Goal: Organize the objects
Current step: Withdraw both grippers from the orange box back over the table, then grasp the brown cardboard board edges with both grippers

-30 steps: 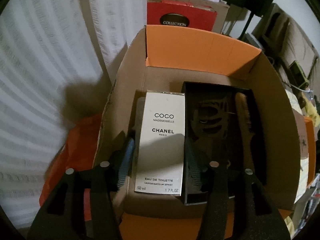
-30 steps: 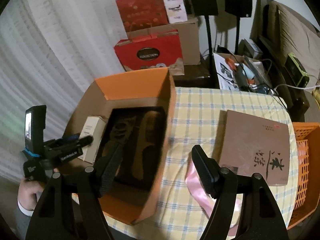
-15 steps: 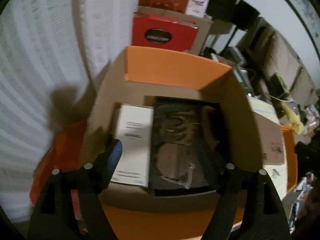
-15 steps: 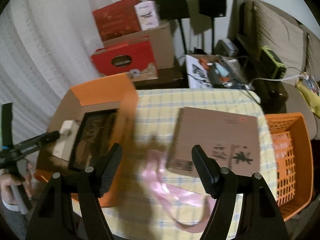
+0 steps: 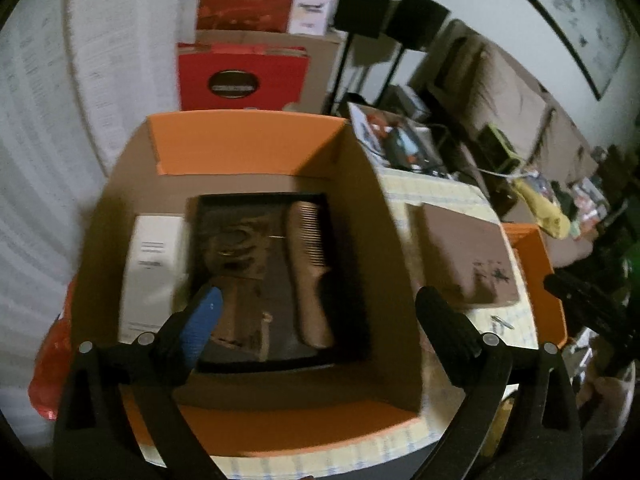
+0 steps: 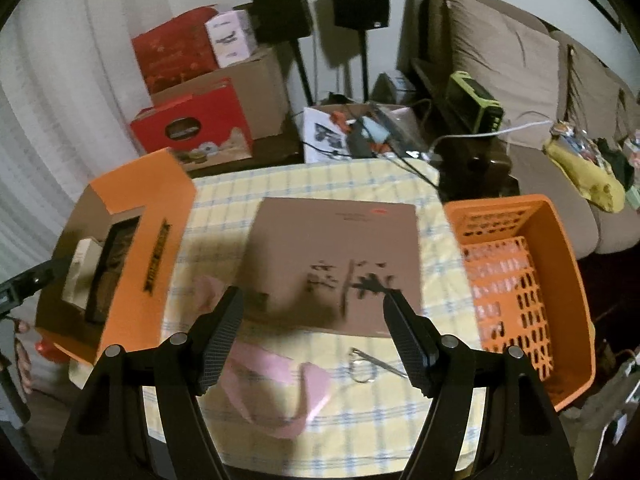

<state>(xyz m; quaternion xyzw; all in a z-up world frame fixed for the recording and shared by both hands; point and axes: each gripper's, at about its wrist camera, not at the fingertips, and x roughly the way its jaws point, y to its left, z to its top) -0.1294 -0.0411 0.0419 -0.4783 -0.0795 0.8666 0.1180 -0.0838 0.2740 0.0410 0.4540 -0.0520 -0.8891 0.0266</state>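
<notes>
The white rectangular perfume carton (image 5: pixel 154 268) lies flat in the orange cardboard box (image 5: pixel 248 152), against its left wall beside a black tray holding 1 brown comb (image 5: pixel 312 268); that placing step looks finished; the left gripper (image 5: pixel 316 312) has just been opening, jaws wide with nothing between them. The right gripper (image 6: pixel 314 334), half open and empty, hovers right of the box over the flat brown lid (image 6: pixel 340 256); next probably calls for gripping that lid.

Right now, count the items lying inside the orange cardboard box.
2. A white perfume box lies along the left side of the orange cardboard box, and a black tray holding a wooden comb lies beside it. Anything beneath them would be hidden.
</notes>
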